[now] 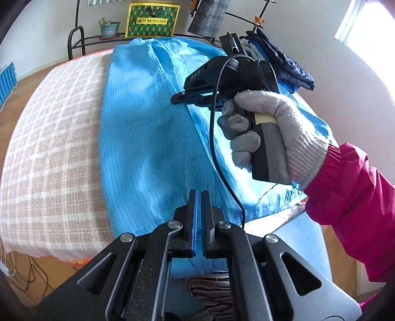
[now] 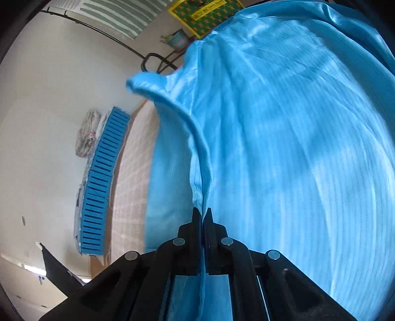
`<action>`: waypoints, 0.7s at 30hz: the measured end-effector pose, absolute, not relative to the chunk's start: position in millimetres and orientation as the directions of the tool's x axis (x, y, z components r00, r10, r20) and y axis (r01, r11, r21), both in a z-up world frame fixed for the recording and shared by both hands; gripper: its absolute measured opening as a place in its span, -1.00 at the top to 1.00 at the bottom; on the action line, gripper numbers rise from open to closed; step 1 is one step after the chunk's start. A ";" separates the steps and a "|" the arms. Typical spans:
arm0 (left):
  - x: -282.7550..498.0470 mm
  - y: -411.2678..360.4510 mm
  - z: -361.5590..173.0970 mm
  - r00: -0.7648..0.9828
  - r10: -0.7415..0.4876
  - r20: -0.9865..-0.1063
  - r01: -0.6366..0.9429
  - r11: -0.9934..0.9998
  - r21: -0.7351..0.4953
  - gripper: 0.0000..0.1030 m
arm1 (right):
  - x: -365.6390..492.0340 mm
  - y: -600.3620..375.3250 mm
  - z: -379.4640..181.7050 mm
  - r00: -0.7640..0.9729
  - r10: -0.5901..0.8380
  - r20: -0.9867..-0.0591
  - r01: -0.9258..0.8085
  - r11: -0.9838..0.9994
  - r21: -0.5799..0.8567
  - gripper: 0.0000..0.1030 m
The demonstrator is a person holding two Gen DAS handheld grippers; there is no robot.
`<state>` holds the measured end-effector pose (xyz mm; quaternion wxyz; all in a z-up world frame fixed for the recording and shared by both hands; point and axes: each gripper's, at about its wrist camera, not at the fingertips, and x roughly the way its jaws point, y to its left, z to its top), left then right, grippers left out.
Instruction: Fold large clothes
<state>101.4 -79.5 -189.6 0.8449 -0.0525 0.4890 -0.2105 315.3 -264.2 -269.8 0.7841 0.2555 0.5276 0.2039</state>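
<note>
A large shiny blue garment (image 1: 148, 138) lies spread along a table covered with a beige checked cloth (image 1: 54, 153). My left gripper (image 1: 199, 195) is shut on the garment's near edge at the table's front. My right gripper (image 1: 176, 97) shows in the left wrist view, held in a gloved hand above the garment's right side. In the right wrist view that gripper (image 2: 203, 212) is shut on a fold of the blue garment (image 2: 284, 148) and lifts its edge off the table.
A pile of dark blue clothes (image 1: 279, 61) lies at the table's far right. A green box (image 1: 151, 21) and a potted plant (image 1: 108, 28) stand on a black rack behind the table. A blue slatted crate (image 2: 98, 187) stands by the wall at left.
</note>
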 end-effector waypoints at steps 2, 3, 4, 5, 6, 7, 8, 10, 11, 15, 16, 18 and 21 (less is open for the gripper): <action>98.5 -68.3 -183.7 0.442 -0.424 -0.790 0.289 0.901 -0.323 1.00 | 319.5 -264.7 -270.4 0.354 0.588 -0.727 -0.057 0.790 0.611 1.00; 92.4 -61.9 -180.3 0.456 -0.417 -0.786 0.273 0.906 -0.323 1.00 | 320.6 -263.1 -268.9 0.353 0.587 -0.728 -0.064 0.792 0.607 1.00; 88.8 -55.3 -178.1 0.468 -0.414 -0.781 0.254 0.909 -0.329 1.00 | 321.6 -261.6 -266.8 0.351 0.586 -0.730 -0.077 0.795 0.601 1.00; 85.7 -44.9 -177.4 0.475 -0.414 -0.776 0.232 0.910 -0.343 1.00 | 322.8 -258.4 -263.6 0.350 0.586 -0.731 -0.093 0.798 0.596 1.00; 86.2 -37.1 -177.1 0.483 -0.405 -0.777 0.203 0.914 -0.351 1.00 | 323.6 -255.3 -260.2 0.348 0.589 -0.730 -0.106 0.798 0.593 1.00; 88.0 -25.0 -178.2 0.488 -0.390 -0.781 0.169 0.920 -0.354 1.00 | 324.1 -251.7 -257.6 0.347 0.588 -0.731 -0.115 0.800 0.589 1.00; 88.4 -14.4 -180.8 0.490 -0.377 -0.786 0.135 0.923 -0.359 1.00 | 323.6 -247.8 -256.6 0.347 0.583 -0.735 -0.122 0.805 0.581 1.00; 91.9 6.6 -186.2 0.484 -0.367 -0.795 0.065 0.920 -0.386 1.00 | 321.1 -241.9 -260.5 0.336 0.576 -0.745 -0.132 0.812 0.568 1.00; 91.3 13.0 -190.4 0.480 -0.369 -0.796 0.038 0.915 -0.401 1.00 | 321.0 -238.9 -262.8 0.329 0.566 -0.756 -0.136 0.820 0.556 1.00; 94.8 23.6 -200.7 0.463 -0.369 -0.806 0.011 0.911 -0.411 1.00 | 315.8 -237.6 -265.6 0.308 0.554 -0.774 -0.157 0.832 0.533 0.89; 95.7 21.9 -202.6 0.459 -0.374 -0.806 0.018 0.911 -0.413 1.00 | 312.6 -241.2 -264.6 0.308 0.547 -0.778 -0.157 0.836 0.526 0.79; 99.1 12.9 -205.1 0.456 -0.387 -0.801 0.040 0.908 -0.417 1.00 | 302.2 -246.6 -256.1 0.322 0.543 -0.775 -0.174 0.839 0.515 0.57; 101.1 -5.7 -207.9 0.457 -0.406 -0.791 0.095 0.907 -0.410 1.00 | 277.4 -260.1 -242.7 0.351 0.536 -0.768 -0.235 0.844 0.482 0.54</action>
